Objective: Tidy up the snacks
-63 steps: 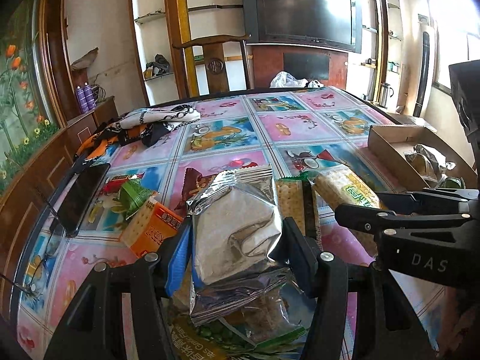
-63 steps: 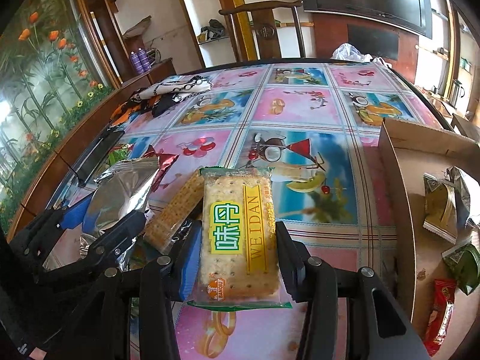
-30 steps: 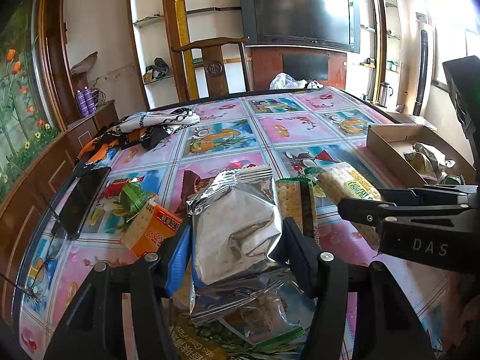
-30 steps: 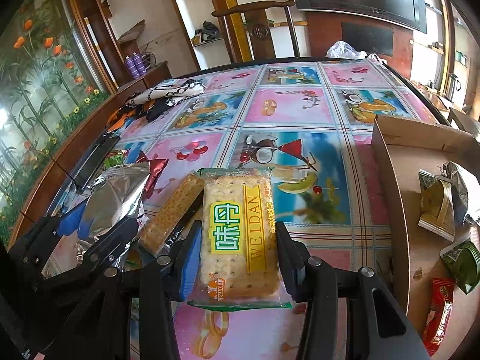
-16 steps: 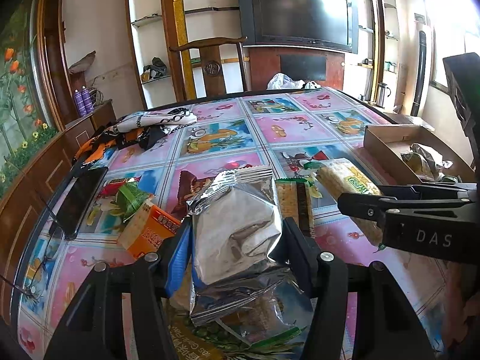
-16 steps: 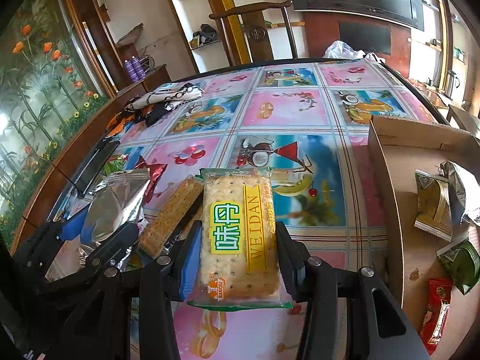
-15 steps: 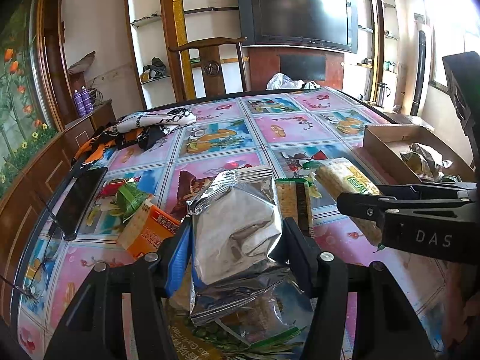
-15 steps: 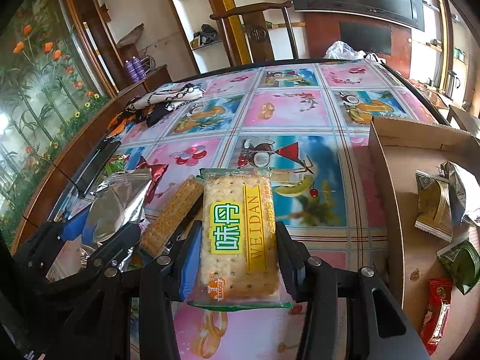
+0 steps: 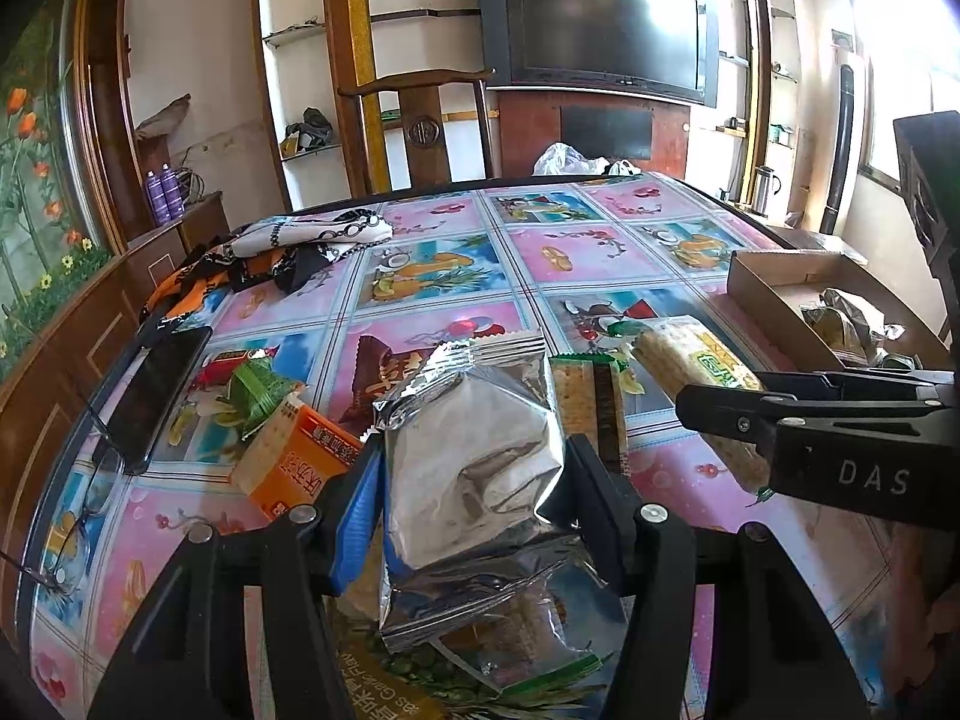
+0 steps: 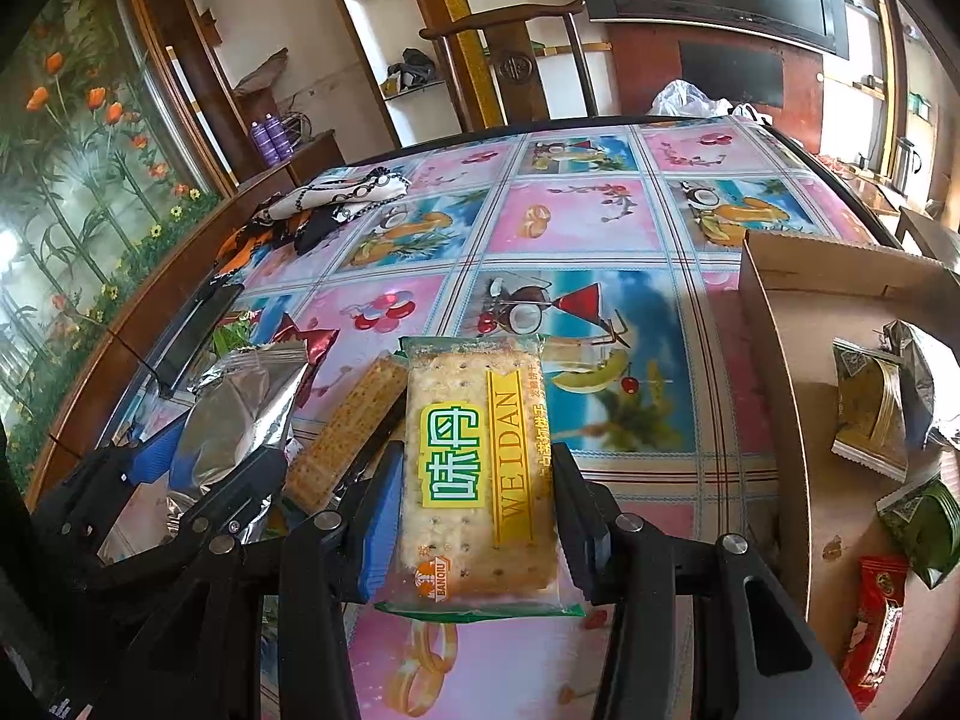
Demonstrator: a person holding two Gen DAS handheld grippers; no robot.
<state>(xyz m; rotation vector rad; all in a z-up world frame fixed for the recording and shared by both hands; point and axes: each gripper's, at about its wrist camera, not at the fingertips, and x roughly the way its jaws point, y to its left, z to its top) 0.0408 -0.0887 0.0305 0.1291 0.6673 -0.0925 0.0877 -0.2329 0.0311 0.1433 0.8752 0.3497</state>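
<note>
Both grippers are loaded right now. The right gripper (image 10: 474, 498) has its fingers clamped on the sides of the WEIDAN cracker pack (image 10: 477, 468), which is lifted just above the tablecloth (image 10: 576, 222). The left gripper (image 9: 468, 480) is pinching a crinkly silver foil bag (image 9: 474, 450) over the pile of snacks at the near left edge.

The cardboard box (image 10: 774, 372) sits just to the right of the cracker pack, with a few snacks already in it, so I'd guess that's where both are headed.

Tips for doing this well: lift the crackers clear over the box's left wall before swinging across, because clipping that edge would shove the box. Go easy on squeeze, since crackers snap. Drop it into the bare patch near the wall. The foil bag looks slippery, so keep it level and move slowly.
</note>
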